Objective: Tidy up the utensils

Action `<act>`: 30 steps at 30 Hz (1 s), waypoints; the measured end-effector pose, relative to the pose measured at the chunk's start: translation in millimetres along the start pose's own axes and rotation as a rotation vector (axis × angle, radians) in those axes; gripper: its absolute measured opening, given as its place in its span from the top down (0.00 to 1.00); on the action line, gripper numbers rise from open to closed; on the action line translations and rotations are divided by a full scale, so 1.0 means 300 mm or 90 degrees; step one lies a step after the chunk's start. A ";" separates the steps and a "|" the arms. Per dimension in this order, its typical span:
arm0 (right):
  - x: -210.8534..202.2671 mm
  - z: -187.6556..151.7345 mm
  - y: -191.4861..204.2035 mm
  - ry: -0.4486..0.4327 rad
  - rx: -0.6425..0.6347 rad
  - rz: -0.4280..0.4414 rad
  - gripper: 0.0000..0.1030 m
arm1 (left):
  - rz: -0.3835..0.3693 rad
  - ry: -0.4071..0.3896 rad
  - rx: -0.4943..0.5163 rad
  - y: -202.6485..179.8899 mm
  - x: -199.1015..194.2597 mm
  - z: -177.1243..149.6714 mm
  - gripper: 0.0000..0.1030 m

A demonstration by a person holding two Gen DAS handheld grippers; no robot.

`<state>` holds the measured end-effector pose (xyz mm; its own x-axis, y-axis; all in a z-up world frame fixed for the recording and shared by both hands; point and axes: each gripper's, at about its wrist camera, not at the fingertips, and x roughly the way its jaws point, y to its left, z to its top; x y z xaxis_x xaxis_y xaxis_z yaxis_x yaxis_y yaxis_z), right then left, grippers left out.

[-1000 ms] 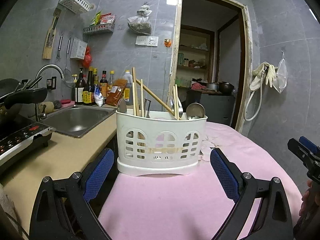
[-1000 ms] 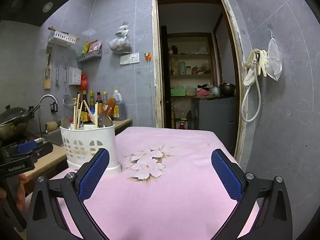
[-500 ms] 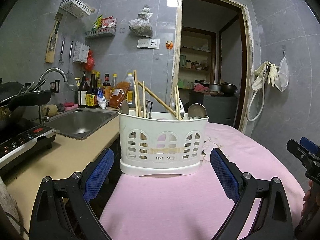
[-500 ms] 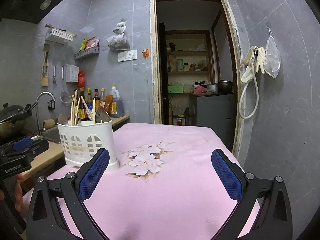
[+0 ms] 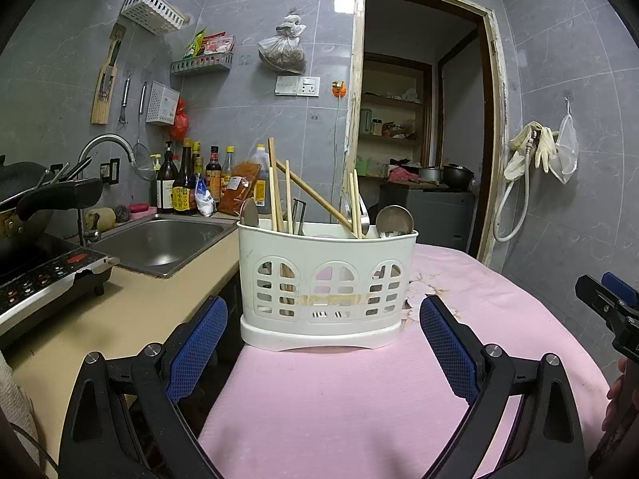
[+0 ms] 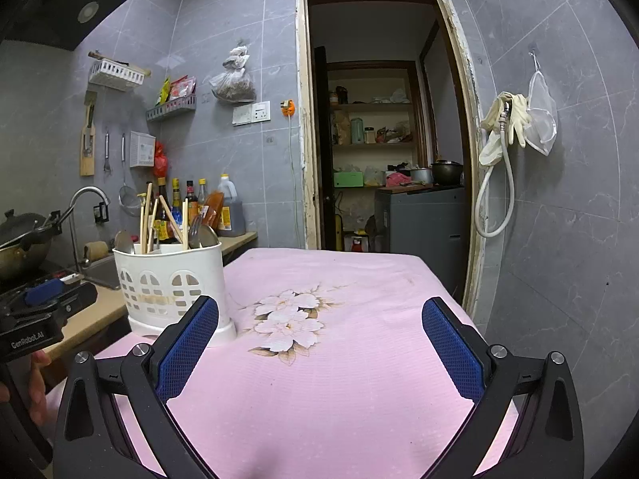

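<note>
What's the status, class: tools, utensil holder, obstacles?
Left tool open, right tool open, both empty. Utensil holder upright on pink cloth. Nothing blocking.

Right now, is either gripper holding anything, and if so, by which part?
Nothing is held. The left gripper and the right gripper are both open and empty. The utensil caddy stands untouched on the pink tablecloth.

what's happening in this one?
A person holds a gripper in each hand over a pink-clothed table. The left gripper is open and faces a white utensil caddy that holds chopsticks and spoons. The right gripper is open too, aimed at bare cloth beside the caddy. Neither holds anything.
</note>
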<state>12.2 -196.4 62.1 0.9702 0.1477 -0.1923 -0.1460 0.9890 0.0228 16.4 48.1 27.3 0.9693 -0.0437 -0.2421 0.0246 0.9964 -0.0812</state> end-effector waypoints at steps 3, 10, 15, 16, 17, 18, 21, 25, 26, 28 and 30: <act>0.001 0.000 0.000 0.000 0.000 0.000 0.00 | 0.001 0.000 0.000 -0.003 -0.001 -0.002 0.08; 0.001 -0.001 0.000 0.000 0.000 0.000 0.00 | 0.001 0.000 0.000 -0.001 -0.001 -0.002 0.08; 0.000 0.000 -0.001 0.000 0.000 0.000 0.00 | 0.001 0.000 0.001 -0.001 0.000 -0.002 0.08; 0.000 0.000 -0.001 0.000 0.000 0.000 0.00 | 0.001 0.000 0.002 -0.001 0.000 -0.002 0.08; 0.001 0.000 -0.001 0.001 0.000 0.000 0.00 | 0.001 0.000 0.002 0.000 -0.001 -0.002 0.08; 0.000 0.000 -0.001 0.001 0.001 0.001 0.00 | 0.001 0.000 0.002 0.001 -0.001 -0.002 0.08; 0.001 0.000 -0.001 0.000 0.000 0.001 0.00 | 0.001 0.001 0.001 0.002 0.001 -0.003 0.08; 0.000 0.000 0.000 0.000 0.000 0.000 0.00 | 0.001 0.002 0.001 0.003 0.002 -0.003 0.08; 0.002 0.000 0.000 0.000 0.001 0.001 0.00 | 0.001 0.002 0.002 0.004 0.003 -0.003 0.08; 0.000 0.000 0.000 0.001 0.001 0.000 0.00 | 0.000 0.004 0.001 0.008 0.007 -0.005 0.08; 0.000 0.000 0.001 0.001 0.001 0.000 0.00 | 0.001 0.005 0.000 0.015 0.010 -0.008 0.08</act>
<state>12.1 -196.3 62.1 0.9698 0.1481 -0.1940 -0.1462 0.9890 0.0242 18.9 52.1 23.9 0.9672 -0.0434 -0.2504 0.0239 0.9965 -0.0805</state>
